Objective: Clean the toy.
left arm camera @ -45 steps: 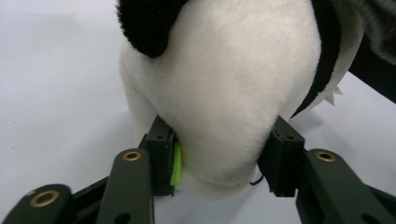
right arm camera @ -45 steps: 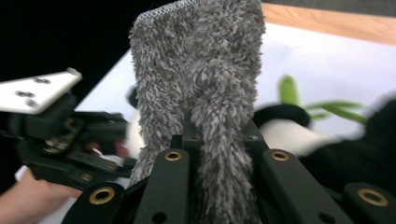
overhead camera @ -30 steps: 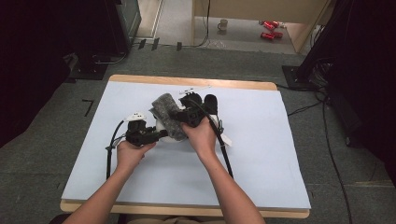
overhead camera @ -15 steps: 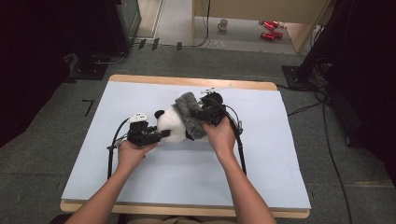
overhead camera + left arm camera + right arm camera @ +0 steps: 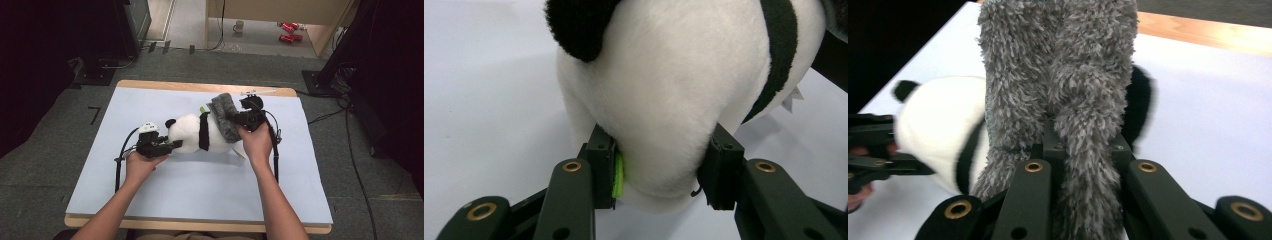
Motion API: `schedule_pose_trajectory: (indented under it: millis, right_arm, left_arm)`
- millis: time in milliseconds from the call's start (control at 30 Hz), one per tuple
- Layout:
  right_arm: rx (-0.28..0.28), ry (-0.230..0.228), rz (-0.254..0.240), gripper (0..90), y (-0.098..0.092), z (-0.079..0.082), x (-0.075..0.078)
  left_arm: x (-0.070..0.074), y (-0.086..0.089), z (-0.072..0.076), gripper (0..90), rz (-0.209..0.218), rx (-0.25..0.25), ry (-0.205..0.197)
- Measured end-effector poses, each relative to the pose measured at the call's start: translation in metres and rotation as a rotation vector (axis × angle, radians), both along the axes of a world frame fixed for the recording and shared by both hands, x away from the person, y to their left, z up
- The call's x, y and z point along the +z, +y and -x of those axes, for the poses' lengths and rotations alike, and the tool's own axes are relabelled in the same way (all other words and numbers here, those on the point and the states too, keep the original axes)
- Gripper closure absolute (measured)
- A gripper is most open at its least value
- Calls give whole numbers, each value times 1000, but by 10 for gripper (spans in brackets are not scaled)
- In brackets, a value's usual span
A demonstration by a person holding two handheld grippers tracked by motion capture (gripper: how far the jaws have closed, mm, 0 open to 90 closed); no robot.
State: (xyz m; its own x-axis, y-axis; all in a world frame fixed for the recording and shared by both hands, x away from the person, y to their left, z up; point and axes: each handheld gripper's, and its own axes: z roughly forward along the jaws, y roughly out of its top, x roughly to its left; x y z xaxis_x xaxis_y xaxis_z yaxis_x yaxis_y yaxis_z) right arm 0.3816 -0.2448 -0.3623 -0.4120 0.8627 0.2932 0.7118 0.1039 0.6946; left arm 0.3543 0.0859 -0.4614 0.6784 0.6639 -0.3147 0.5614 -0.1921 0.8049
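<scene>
Both hand-held grippers work on one soft toy at the middle of the table, a wooden board covered by a pale blue sheet. Stretched between them across that sheet lies the plush panda, white with a black band round its body and one black ear toward the left side. On the panda's right end sits the grey fuzzy cloth, bunched and standing up from the toy. At the left, the left gripper pinches the white rounded end of the panda, its pads pressed into the plush on either side; these jaws have just been easing a little wider while the toy sits between them, and a green pad shows on the inner face of one jaw. At the right, the right gripper has its jaws pressed tight together on a fold of the grey fuzzy cloth.
</scene>
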Motion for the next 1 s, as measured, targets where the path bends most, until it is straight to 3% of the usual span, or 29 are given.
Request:
schedule_pose_trajectory:
  millis: [100, 200, 367, 600, 800, 1000]
  right_arm:
    - [-34, 15, 15, 798, -13, -2, -1]
    - [-34, 32, -11, 801, -21, 0, 1]
    - [-2, -5, -38, 801, -13, 9, 20]
    - [108, -32, -25, 800, 35, 7, 39]
    - [181, -10, -38, 800, 83, -2, 32]
    - [244, 31, -12, 799, 125, -5, 17]
  left_arm:
    - [-1, 0, 0, 574, 2, -1, 0]
    - [-1, 1, 0, 572, 5, 1, 1]
    - [-2, 1, -1, 569, 14, 8, 5]
    - [-2, 2, 0, 566, 14, 7, 1]
    - [-2, 1, 0, 562, 13, 8, -6]
    - [-3, 2, 2, 557, 5, 7, -19]
